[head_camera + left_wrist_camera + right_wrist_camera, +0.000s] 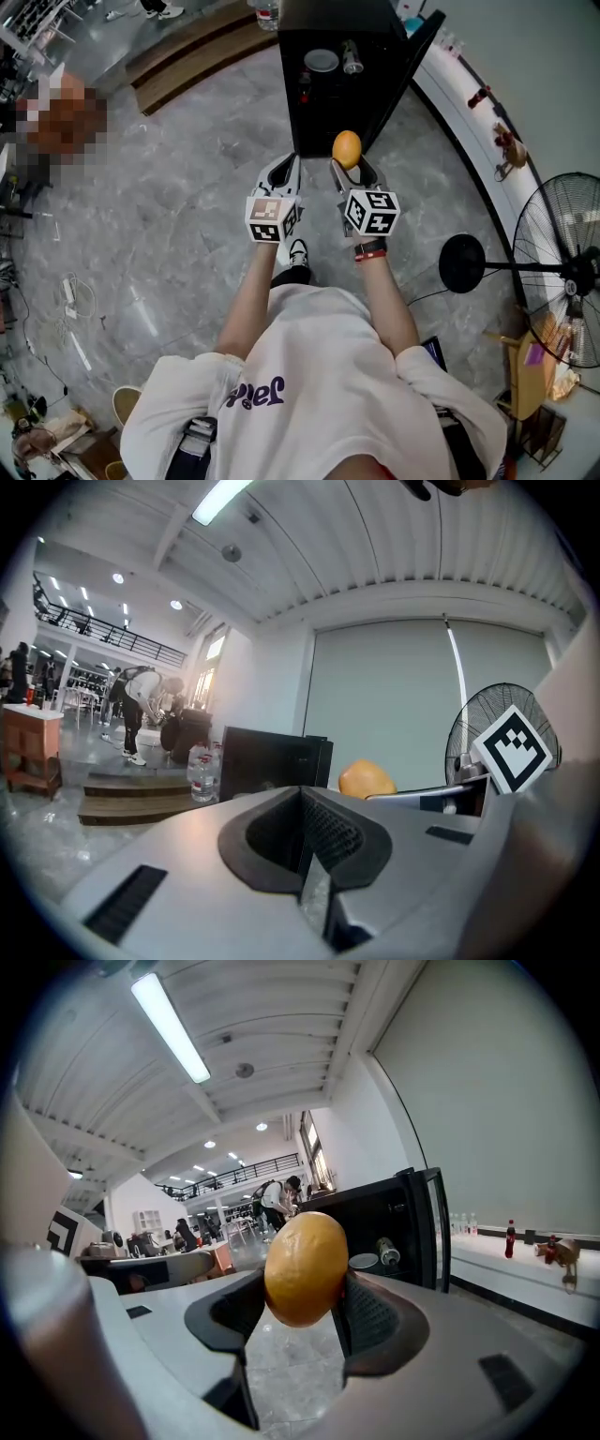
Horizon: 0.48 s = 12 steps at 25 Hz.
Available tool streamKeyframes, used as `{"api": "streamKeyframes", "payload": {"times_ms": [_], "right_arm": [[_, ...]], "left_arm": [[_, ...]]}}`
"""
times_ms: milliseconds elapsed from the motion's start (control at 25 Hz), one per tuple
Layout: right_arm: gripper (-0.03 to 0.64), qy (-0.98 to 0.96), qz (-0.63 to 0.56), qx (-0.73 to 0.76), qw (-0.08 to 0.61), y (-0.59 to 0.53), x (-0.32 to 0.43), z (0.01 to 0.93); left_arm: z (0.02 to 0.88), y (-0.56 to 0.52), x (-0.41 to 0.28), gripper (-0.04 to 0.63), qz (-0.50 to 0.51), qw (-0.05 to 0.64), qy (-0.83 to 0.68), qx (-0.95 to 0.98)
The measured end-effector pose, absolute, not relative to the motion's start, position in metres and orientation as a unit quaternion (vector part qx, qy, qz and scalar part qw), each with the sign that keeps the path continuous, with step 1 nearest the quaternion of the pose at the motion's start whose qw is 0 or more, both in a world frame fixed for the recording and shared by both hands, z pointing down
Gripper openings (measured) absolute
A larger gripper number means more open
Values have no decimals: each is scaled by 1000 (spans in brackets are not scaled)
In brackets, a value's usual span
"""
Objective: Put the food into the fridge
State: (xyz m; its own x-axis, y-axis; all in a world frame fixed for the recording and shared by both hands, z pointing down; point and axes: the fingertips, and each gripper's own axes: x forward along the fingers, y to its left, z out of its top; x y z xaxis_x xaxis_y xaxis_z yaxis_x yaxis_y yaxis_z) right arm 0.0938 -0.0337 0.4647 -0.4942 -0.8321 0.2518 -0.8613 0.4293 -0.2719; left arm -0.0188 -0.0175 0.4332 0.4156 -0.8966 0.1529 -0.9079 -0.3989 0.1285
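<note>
The person wears a white T-shirt (319, 375), purple lettering (255, 394), dark wristband (370, 250).

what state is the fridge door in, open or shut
Open: the door stands swung out to the right, and a bowl shows inside the fridge.

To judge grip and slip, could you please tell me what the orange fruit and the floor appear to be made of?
Orange fruit: seemingly real citrus, going by its matte, finely dimpled peel; a replica cannot be excluded. Floor: grey veined stone or stone-look tile, polished, judging by its soft reflections.

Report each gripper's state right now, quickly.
Left gripper: closed, nothing between its jaws.
Right gripper: closed on the orange.
</note>
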Motion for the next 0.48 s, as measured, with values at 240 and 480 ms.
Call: {"api": "streamKeyframes", "payload": {"times_ms": [240,480], "right_arm": [[276,-836,181,517,35,-81,85,464],[276,-831,182,525,35,-132,66,471]], "left_arm": [[437,-65,-28,18,29,94,-523,847],[443,-118,-54,18,31,90,-514,853]]}}
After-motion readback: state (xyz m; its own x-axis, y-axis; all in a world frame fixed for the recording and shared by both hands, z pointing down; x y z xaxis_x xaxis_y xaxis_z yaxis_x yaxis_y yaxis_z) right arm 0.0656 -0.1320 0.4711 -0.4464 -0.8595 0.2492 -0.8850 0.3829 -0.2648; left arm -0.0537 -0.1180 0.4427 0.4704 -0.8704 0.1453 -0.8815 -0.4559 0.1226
